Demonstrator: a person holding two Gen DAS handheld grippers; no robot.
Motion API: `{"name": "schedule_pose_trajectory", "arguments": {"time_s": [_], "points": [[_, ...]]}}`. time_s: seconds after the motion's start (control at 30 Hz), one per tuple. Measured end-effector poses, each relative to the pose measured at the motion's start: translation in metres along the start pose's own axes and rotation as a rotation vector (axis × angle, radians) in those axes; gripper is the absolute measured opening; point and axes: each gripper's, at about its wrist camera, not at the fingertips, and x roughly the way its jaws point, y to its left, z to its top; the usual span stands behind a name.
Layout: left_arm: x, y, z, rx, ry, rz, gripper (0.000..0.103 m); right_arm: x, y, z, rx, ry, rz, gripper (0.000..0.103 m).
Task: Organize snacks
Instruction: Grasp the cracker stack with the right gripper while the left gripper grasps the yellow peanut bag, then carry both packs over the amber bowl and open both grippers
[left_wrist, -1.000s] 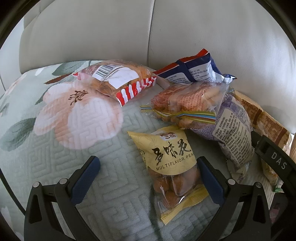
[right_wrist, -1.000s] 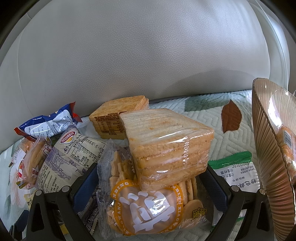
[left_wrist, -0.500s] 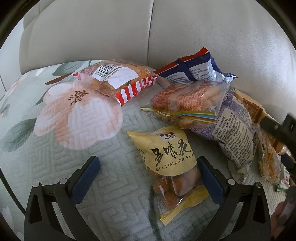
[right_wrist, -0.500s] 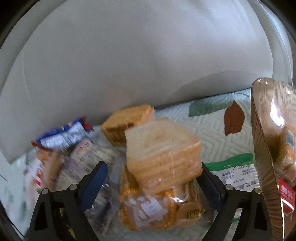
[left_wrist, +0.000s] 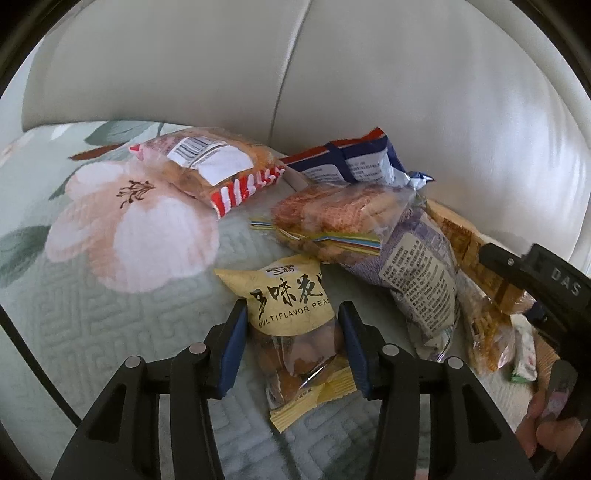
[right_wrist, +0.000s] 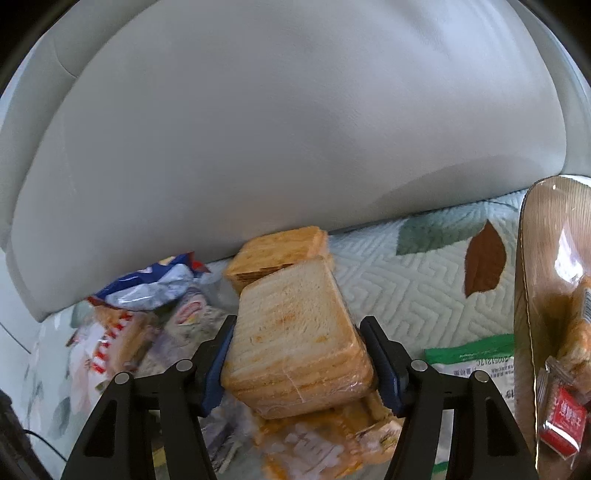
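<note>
My left gripper (left_wrist: 291, 314) is shut on a yellow peanut packet (left_wrist: 291, 306) that lies on the flowered sofa cover (left_wrist: 110, 295). My right gripper (right_wrist: 299, 325) is shut on a clear-wrapped stack of toast slices (right_wrist: 299, 332), held just above an orange cracker bag (right_wrist: 325, 446). A brown ribbed dish (right_wrist: 532, 295) with wrapped snacks in it stands at the right edge of the right wrist view. The right gripper's body (left_wrist: 535, 280) shows at the right of the left wrist view.
Behind the peanut packet lie a red-striped bag (left_wrist: 210, 166), a blue bag (left_wrist: 351, 162), a clear bag of wafers (left_wrist: 332, 218) and a purple-white bag (left_wrist: 417, 273). A second toast pack (right_wrist: 277, 251) and a green packet (right_wrist: 476, 365) lie near the pale sofa backrest (right_wrist: 295, 129).
Both grippers have closed: the left on the yellow peanut packet, the right on the toast stack. The right gripper has lifted and drawn back slightly.
</note>
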Motion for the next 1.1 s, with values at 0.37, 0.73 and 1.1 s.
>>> {"name": "schedule_pose_trajectory", "arguments": {"time_s": [0.37,0.73,1.1], "points": [[-0.012,0.014,-0.008,-0.028,-0.007,0.006,0.046,-0.030,-0.003,-0.002,0.005,0.005,0.104,0.056],[-0.046,0.011,-0.011,-0.027,-0.036,0.023,0.046,-0.079,-0.011,0.003,0.036,-0.039,0.188,0.054],[-0.093,-0.038,0.015,0.053,-0.102,-0.044,0.046,-0.152,-0.031,0.039,0.065,-0.146,0.234,0.054]]}}
